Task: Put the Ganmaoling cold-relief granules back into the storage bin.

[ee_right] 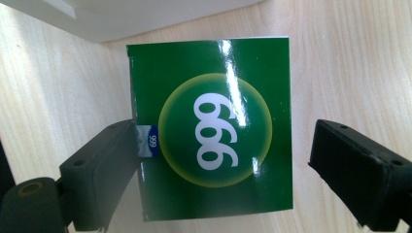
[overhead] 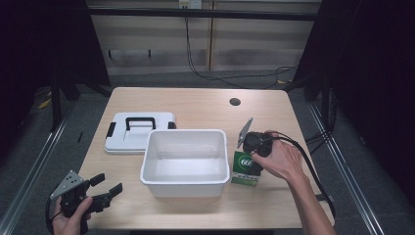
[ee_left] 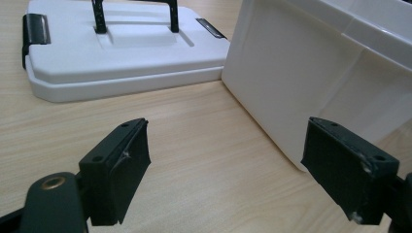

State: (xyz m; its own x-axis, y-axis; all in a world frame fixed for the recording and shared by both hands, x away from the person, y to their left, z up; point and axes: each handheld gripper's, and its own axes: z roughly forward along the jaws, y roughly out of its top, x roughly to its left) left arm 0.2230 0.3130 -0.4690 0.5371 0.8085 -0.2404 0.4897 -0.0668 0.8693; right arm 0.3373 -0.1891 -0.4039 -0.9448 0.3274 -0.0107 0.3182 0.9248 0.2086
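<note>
The green box (overhead: pixel 245 169) stands on the counter (overhead: pixel 195 105) just right of the white bin (overhead: pixel 185 161), near the counter's front right part. Its glossy face carries a yellow-ringed circle with "999" in white, seen up close in the right gripper view (ee_right: pixel 214 128). The right hand-held gripper (ee_right: pixel 221 165) is over it, jaws spread wide on either side of the box: the left jaw in that view touches or nearly touches the box's edge, while the right jaw stands clear with bare wood between. So it is open and has no grip on the box. In the high view the right hand (overhead: pixel 281 159) holds this gripper (overhead: pixel 252 147) right above the box, its cable trailing off to the right.

The bin sits open and empty at the counter's middle. Its white lid (overhead: pixel 139 131), with a black handle and black side clips, lies flat behind and left of the bin, touching or nearly touching its corner.

The left hand-held gripper (overhead: pixel 105 188) is at the front left corner, held by the left hand (overhead: pixel 71 215), jaws wide apart and holding nothing. Its own view (ee_left: pixel 226 170) looks across bare wood to the bin's wall (ee_left: pixel 311 82) and the lid (ee_left: pixel 121 53).
</note>
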